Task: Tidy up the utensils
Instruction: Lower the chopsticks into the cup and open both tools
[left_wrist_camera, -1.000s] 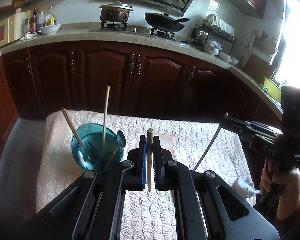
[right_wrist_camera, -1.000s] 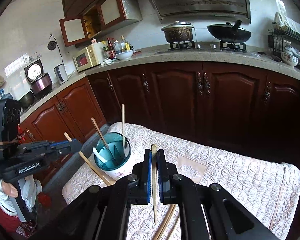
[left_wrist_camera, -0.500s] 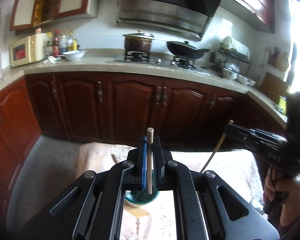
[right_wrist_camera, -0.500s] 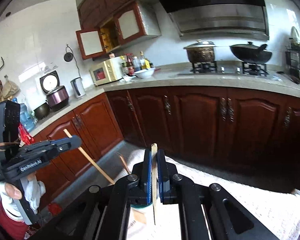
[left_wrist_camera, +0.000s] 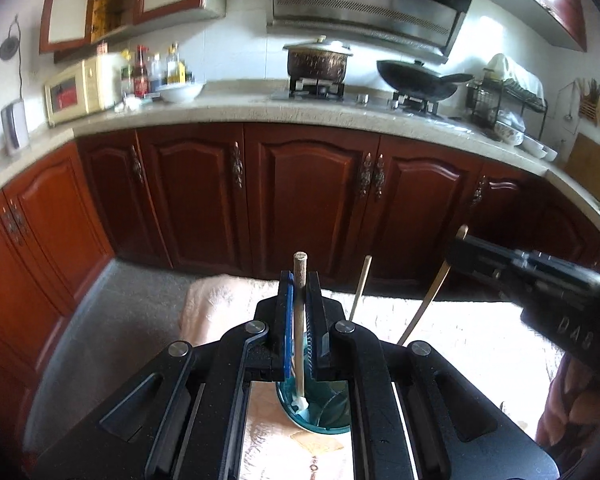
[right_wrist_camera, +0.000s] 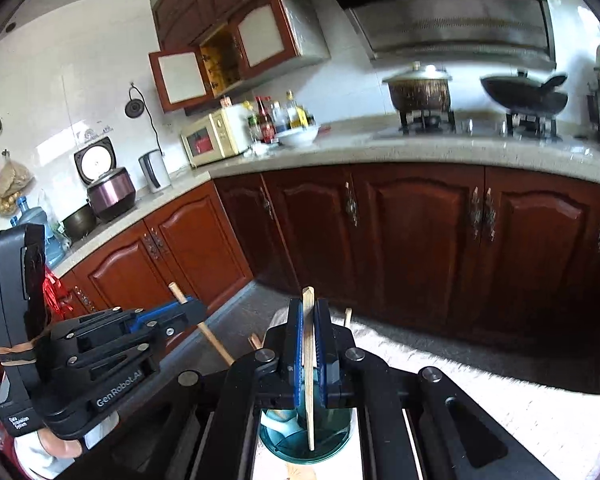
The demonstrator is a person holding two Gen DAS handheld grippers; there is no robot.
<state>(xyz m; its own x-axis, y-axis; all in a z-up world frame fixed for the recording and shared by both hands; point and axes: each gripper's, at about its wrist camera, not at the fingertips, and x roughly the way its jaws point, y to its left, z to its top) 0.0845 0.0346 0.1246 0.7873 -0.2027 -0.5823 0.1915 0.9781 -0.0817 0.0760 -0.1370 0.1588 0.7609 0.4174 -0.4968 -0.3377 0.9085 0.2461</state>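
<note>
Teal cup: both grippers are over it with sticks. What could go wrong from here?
1. The left gripper and right gripper each hold a chopstick over the one small cup; lowered together, sticks or jaws may collide.
2. Chopsticks already standing in the cup could block entry or get knocked out.
3. The cup sits on a soft quilted cloth; an off-centre push may tip it.

Teal cup [left_wrist_camera: 324,408], reddish-brown cabinets [left_wrist_camera: 308,200]

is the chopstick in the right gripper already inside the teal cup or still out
Partly in. The right gripper is shut on the chopstick, whose lower tip hangs below the rim of the teal cup, among its dividers.
</note>
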